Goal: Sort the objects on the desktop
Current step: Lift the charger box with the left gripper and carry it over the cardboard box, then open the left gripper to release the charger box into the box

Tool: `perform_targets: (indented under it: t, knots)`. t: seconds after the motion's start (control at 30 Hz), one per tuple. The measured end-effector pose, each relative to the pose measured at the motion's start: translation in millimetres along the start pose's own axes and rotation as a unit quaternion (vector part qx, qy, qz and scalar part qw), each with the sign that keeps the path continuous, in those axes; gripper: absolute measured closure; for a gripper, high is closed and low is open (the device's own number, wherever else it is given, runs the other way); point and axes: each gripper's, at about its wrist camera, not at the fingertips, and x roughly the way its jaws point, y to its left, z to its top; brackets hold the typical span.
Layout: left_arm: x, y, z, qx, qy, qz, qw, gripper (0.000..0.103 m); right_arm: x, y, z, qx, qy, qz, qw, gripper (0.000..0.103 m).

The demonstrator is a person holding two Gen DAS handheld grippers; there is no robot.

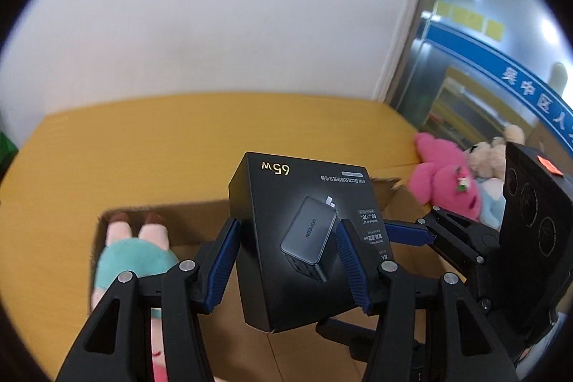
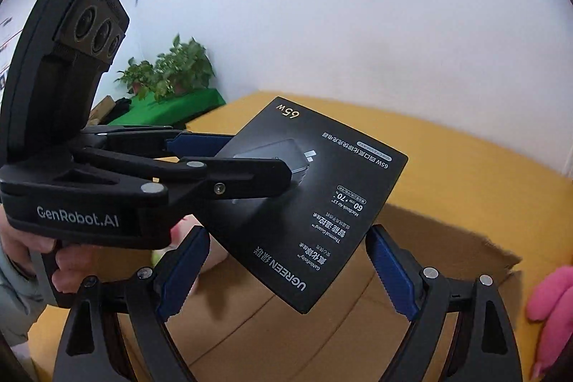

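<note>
1. The left gripper [image 1: 286, 256] holds a black charger box [image 1: 304, 231] in the air; its jaws pinch the box on two opposite side faces, blue pads [image 1: 222, 260] pressed flat to it.
2. The box hangs above an open cardboard carton [image 1: 250, 346] that stands on the yellow counter [image 1: 143, 138]. It touches neither the carton nor the counter.
3. The printed face of the box looks up and is tilted. The "65w" end points away toward the white wall [image 1: 215, 6] at the far edge of the counter, and the "UGREEN" end points back toward the person. The long axis runs from near to far.
4. The right gripper [image 2: 286, 274] is below the near corner of the box, with its jaws spread wide. In the right wrist view the pads [image 2: 392, 274] do not touch the box [image 2: 315, 203].
5. Inside the carton, at its left end, lies a plush doll in a teal dress [image 1: 132, 260], feet toward the far wall of the carton. The rest of the carton floor is bare cardboard.
6. The far half of the counter up to the wall is free surface. At the right edge of the counter a pink plush toy [image 1: 444, 178] and a cream plush bear [image 1: 490, 156] lie beside the carton flap.
7. Beyond the left edge of the counter stand potted plants [image 2: 172, 70] on a green cloth.
</note>
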Motion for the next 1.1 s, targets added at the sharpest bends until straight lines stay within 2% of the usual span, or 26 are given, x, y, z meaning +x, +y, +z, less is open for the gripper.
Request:
perform_targets:
  t: [0.17,0.27,0.33,0.4,0.5,0.67,0.77,0.8,0.87,0.93,1.0,1.1]
  knots:
    - [54.4,21.7,-2.6,-0.051,0.076,-0.009,0.9958,0.052,48.6,-31.3,-13.9,0.033,0.039,0.005,0.999,0.014]
    - [82.1,20.3,-10.2,-0.044,0.12,0.011,0.9918,0.059,69.8,-49.2,-22.9,0.057,0.057,0.006,0.997,0.014]
    - [97.8,17.9,-16.1,-0.038,0.151,0.026,0.9875,0.064,84.9,-57.1,-30.0,0.065,0.08,-0.012,0.995,0.014]
    - [108.0,19.8,-23.5,-0.049,0.169,0.036,0.9838,0.063,101.8,-66.8,-35.9,0.074,0.107,-0.016,0.991,0.015]
    - [103.8,22.0,-23.8,-0.066,0.165,0.03,0.9836,0.064,109.4,-60.9,-44.7,0.068,0.129,-0.028,0.989,0.013]
    - [60.6,3.2,-21.9,-0.024,0.122,0.047,0.9911,0.064,93.8,-48.9,-38.7,0.08,0.118,-0.03,0.989,0.01]
    - [18.3,-4.3,-20.4,-0.004,0.096,0.046,0.9943,0.063,63.6,-37.4,-27.6,0.068,0.09,-0.057,0.992,0.008]
    - [2.1,-5.0,-17.7,0.002,0.081,0.045,0.9957,0.061,44.0,-29.6,-22.5,0.058,0.074,-0.069,0.993,0.006]
    - [-36.3,-12.2,-20.7,0.016,0.044,0.049,0.9977,0.048,17.7,-17.7,-9.1,0.044,0.051,-0.084,0.994,0.001]
    - [-82.4,-22.0,-27.7,0.036,-0.007,0.075,0.9965,0.029,-21.8,-0.6,-0.9,0.026,0.018,-0.101,0.994,0.001]
    - [-119.6,-27.8,-36.4,0.047,-0.048,0.087,0.9939,0.025,-66.7,20.4,-2.7,0.008,-0.024,-0.118,0.993,0.0]
    - [-160.6,-35.8,-50.6,0.052,-0.088,0.082,0.9914,0.025,-116.3,45.3,-8.0,0.011,-0.068,-0.123,0.99,0.0]
